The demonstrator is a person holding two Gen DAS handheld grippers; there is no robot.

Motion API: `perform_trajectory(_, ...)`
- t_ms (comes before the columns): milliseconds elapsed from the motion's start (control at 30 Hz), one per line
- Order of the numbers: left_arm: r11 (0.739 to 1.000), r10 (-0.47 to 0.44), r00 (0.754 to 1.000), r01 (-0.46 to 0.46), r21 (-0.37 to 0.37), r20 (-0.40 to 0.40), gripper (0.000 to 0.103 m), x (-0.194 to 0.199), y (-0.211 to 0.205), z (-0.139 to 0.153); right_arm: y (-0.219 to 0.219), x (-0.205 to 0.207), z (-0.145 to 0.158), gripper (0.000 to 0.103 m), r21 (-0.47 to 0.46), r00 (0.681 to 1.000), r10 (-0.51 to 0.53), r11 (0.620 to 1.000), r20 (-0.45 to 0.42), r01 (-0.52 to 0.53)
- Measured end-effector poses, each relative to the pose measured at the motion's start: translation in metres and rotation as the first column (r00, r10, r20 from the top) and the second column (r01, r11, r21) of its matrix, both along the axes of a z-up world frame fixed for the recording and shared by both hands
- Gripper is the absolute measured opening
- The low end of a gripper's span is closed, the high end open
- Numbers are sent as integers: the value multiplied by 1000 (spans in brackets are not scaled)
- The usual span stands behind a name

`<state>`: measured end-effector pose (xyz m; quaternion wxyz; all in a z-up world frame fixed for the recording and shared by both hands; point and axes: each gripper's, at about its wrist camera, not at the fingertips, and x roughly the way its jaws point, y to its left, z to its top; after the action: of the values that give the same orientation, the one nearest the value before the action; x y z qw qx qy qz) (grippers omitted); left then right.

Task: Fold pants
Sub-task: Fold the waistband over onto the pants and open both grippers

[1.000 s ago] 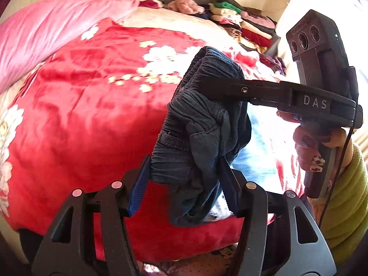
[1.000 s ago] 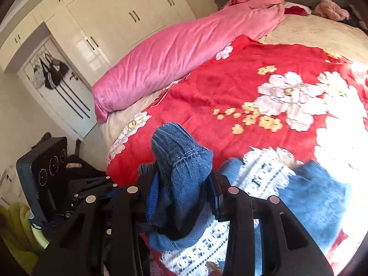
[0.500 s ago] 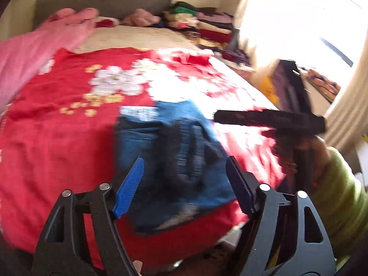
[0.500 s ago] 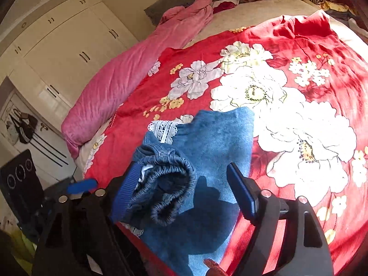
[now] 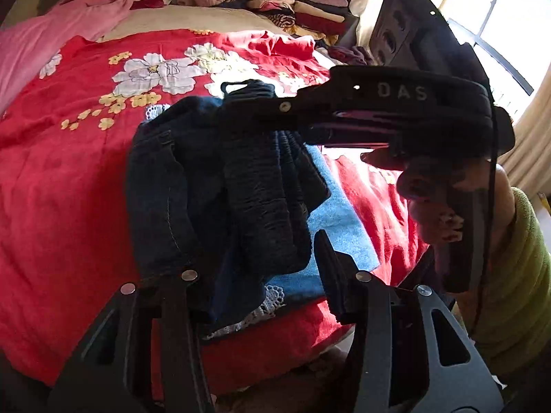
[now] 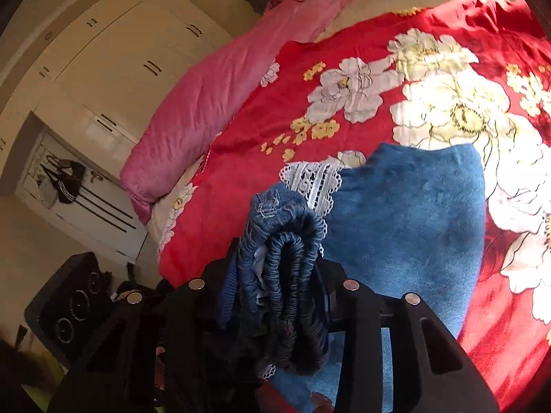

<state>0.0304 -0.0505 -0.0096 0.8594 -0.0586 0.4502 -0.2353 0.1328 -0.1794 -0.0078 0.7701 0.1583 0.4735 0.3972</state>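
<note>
Holding the pants (image 5: 220, 192) up over the near edge of the bed, we had one gripper on each part of the bunched denim. Our right gripper (image 6: 275, 285) was clamped on the gathered elastic waistband, which sat squeezed between its two fingers as a thick ribbed roll in the right wrist view. From the left wrist view that same right gripper (image 5: 265, 110) reached in from the right side and pinched the top of the dark bundle, so the cloth hung down from it in folds.

Our left gripper (image 5: 255, 268) sat low beneath the hanging cloth. Its right finger (image 5: 330, 275) stood apart from the fabric with a gap showing beside it, while the left finger was hidden behind the draped denim, so the jaws were spread with cloth hanging into them and we could not tell whether they gripped anything.

Part of the pants (image 6: 413, 223) lay flat as a lighter blue panel on the red floral blanket (image 5: 69, 172), with white lace trim (image 6: 316, 179) showing at its edge beside the raised waistband. A long pink pillow (image 6: 234, 79) lay along the far side of the blanket. A stack of folded clothes (image 5: 296, 10) stood at the head of the bed, well apart from the pants. White wardrobe doors (image 6: 131, 55) filled the wall beyond the pillow.
</note>
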Motion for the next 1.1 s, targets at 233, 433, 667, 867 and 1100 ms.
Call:
perform_trajectory(233, 999, -44, 997, 43, -24, -60, 37, -2, -7, -17, -29, 3, -31, 56, -194, 993, -106, 977, -55, 93)
perform_trajectory(433, 998, 39, 999, -39, -39, 6, 37, -12, 24, 8, -25, -4, 25, 64, -205, 985, -59, 974, 160, 91)
perform_trajectory(667, 995, 60, 997, -56, 83, -50, 13, -2, 12, -15, 49, 31, 15, 62, -348, 974, 159, 933, 163, -94)
perform_trajectory(867, 993, 46, 998, -41, 113, -46, 13, -13, 10, -21, 76, 34, -14, 8, -389, 967, 241, 901, 81, -192)
perform_trajectory(1100, 993, 47, 998, -43, 110, -34, 13, -15, 10, -18, 79, 50, -15, 6, -454, 974, 184, 885, 130, -106)
